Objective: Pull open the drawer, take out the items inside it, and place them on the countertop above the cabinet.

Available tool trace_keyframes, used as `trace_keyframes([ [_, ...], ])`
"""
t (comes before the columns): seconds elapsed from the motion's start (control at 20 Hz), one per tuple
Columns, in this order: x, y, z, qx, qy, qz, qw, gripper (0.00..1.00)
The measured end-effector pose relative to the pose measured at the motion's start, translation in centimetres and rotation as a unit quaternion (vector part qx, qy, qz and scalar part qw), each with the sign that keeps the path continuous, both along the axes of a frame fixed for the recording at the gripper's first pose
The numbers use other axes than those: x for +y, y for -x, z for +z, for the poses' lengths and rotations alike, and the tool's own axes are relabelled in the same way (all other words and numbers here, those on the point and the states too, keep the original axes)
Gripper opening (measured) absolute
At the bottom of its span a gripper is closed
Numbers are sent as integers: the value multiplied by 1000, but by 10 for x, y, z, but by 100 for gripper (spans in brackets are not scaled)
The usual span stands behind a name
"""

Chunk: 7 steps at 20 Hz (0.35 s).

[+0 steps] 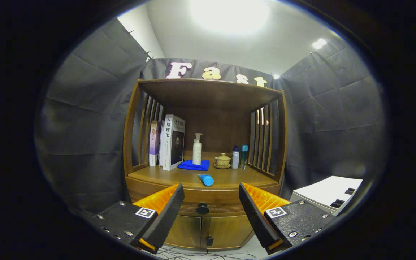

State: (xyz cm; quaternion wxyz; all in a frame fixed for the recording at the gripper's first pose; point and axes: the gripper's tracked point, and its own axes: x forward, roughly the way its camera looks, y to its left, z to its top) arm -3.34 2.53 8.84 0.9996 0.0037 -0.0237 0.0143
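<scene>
A wooden cabinet stands ahead with its drawer (222,206) closed under the countertop (229,178). The drawer's round black knob (203,208) sits between my two fingers, a short way beyond their tips. My gripper (211,200) is open, orange fingers with black pads spread wide, nothing held. A blue tube (206,179) lies on the countertop near its front edge. What is inside the drawer is hidden.
On the countertop stand two books (170,142), a white pump bottle (197,149) on a blue cloth (194,165), a small lidded cup (222,160) and two small bottles (239,157). Two lower doors (208,231) sit under the drawer. A white box (329,193) is to the right. Cables lie on the floor.
</scene>
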Motion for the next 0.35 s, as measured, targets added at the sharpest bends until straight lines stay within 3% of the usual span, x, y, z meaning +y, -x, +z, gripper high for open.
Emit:
trace_keyframes([
  [0.35,-4,1,4,-5,-2,-1,1000,95],
])
